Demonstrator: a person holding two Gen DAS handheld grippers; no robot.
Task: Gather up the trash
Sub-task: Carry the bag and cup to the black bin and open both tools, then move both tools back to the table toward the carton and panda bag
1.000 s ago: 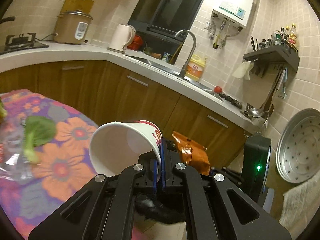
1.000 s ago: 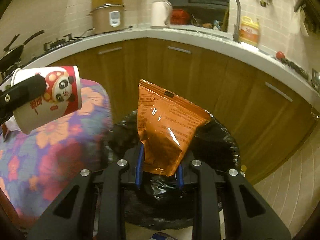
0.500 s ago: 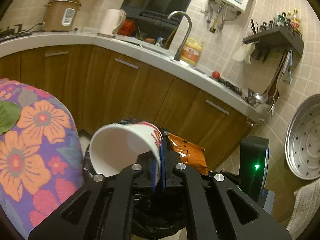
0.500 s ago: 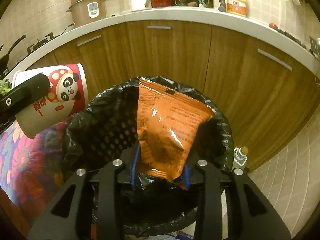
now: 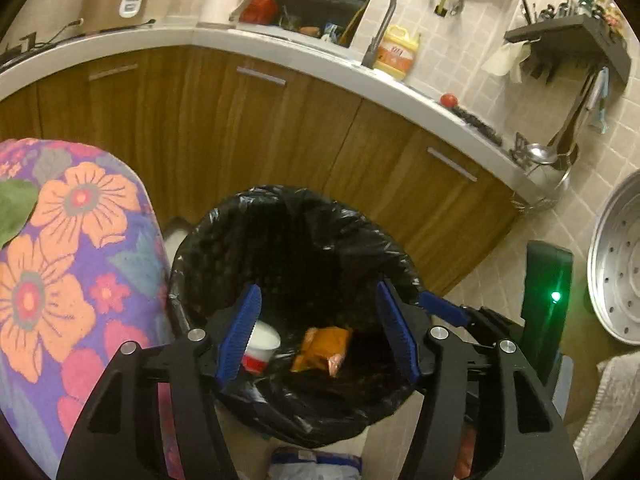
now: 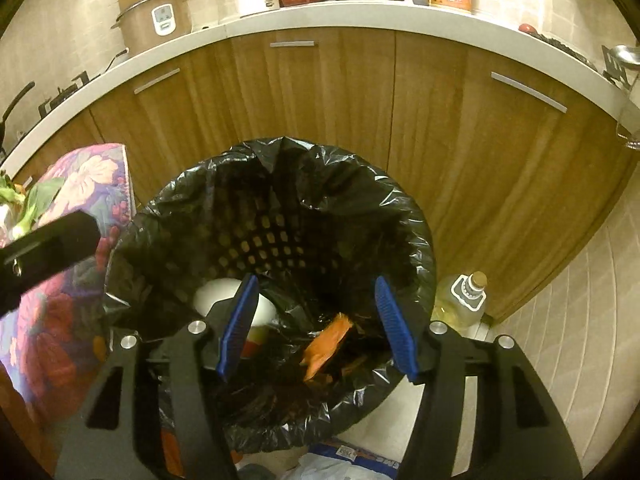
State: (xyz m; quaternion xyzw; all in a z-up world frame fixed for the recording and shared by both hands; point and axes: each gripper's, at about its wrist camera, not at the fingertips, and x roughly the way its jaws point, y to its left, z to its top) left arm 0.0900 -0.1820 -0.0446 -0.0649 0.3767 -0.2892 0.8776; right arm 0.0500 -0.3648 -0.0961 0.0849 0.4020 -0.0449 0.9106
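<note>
A bin lined with a black bag stands on the floor below both grippers. Inside it lie a white and red paper cup and an orange snack bag. My left gripper is open and empty above the bin's mouth. My right gripper is open and empty above the bin too. Part of the left gripper's black body shows at the left of the right wrist view.
A table with a flowered cloth stands left of the bin, with green leaves on it. Wooden cabinets run behind. An oil bottle stands right of the bin. A steel steamer tray leans at the far right.
Both grippers have opened. The cup has left the left gripper and the snack bag has left the right gripper; both now lie inside the bin. Both views tilted down over the bin.
</note>
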